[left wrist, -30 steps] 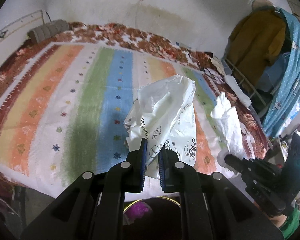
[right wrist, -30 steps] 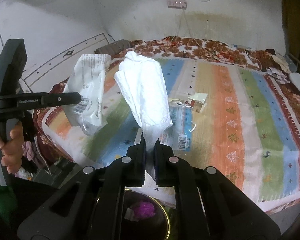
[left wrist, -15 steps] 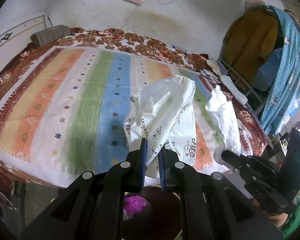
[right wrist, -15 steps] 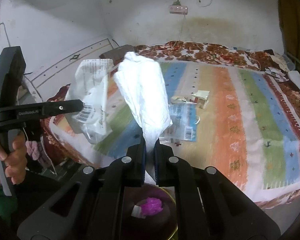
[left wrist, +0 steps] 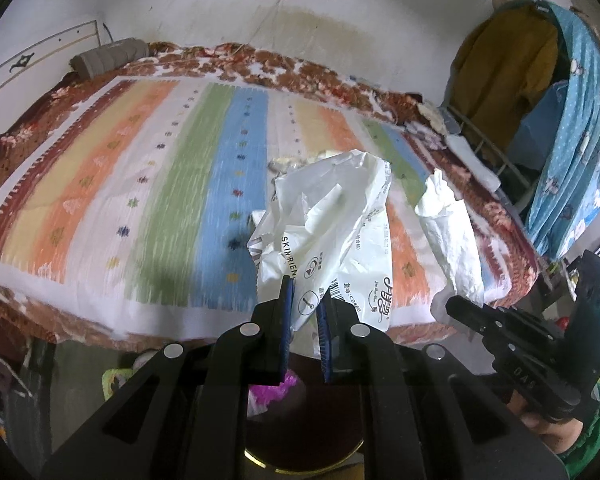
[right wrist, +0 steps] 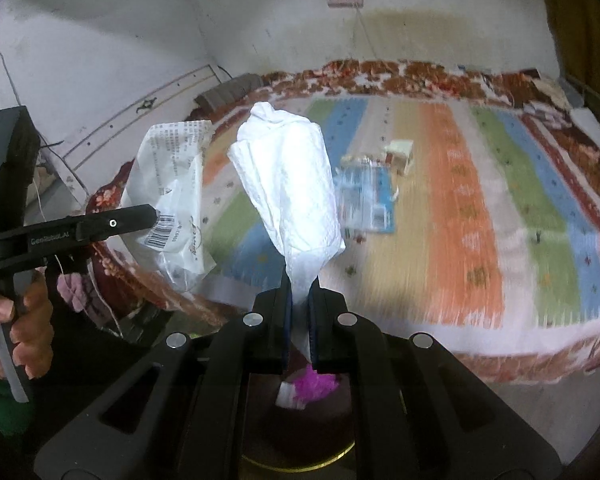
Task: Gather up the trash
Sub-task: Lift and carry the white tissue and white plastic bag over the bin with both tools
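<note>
Since a second ago both hands have drawn back from the striped bed and sunk, so the dark, gold-rimmed bin now sits directly below both sets of fingers. The left gripper pinches a crumpled printed plastic wrapper; the right gripper is clamped narrowly on a white tissue. Each piece stands upward from its fingers, and neither hand looks clearly nearer the bin.
</note>
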`<state>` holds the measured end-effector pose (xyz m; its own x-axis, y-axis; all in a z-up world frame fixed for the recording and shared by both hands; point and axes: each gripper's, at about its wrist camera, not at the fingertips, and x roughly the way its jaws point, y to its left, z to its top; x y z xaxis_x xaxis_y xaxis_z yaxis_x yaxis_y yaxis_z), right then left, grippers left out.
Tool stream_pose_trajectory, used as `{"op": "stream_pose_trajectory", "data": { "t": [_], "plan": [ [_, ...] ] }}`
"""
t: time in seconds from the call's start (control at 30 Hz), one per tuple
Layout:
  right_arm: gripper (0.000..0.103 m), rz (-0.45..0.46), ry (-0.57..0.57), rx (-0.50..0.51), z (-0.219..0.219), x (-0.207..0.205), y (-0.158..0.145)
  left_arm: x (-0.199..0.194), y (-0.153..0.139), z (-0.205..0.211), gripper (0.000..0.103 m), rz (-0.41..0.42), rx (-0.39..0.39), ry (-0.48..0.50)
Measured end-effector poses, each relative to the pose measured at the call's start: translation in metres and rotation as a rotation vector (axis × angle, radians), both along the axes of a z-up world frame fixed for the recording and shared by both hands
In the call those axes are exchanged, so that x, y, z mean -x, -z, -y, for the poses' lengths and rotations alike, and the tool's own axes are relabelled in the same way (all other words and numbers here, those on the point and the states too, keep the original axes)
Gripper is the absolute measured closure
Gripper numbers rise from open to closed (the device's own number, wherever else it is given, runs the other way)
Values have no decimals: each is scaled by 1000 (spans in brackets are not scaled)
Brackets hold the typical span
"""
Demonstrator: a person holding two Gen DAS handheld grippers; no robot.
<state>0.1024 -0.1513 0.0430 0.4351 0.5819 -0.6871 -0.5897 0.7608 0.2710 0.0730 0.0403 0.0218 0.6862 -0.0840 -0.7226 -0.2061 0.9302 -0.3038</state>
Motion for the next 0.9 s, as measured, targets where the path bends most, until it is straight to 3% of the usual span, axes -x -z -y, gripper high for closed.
{"op": "stream_pose_trajectory", "data": {
  "t": [0.27,0.6,0.9],
  "plan": [
    [97,-129,21,55,3,9,33,14,26,23,92,-87,-43,24],
    [97,-210,-3,191,-12,31,75,21,65,41,92,-225,-91,2],
    [97,-273,2,284,-20,33,102,14,93,39,92,-341,-58,-29]
  ]
}}
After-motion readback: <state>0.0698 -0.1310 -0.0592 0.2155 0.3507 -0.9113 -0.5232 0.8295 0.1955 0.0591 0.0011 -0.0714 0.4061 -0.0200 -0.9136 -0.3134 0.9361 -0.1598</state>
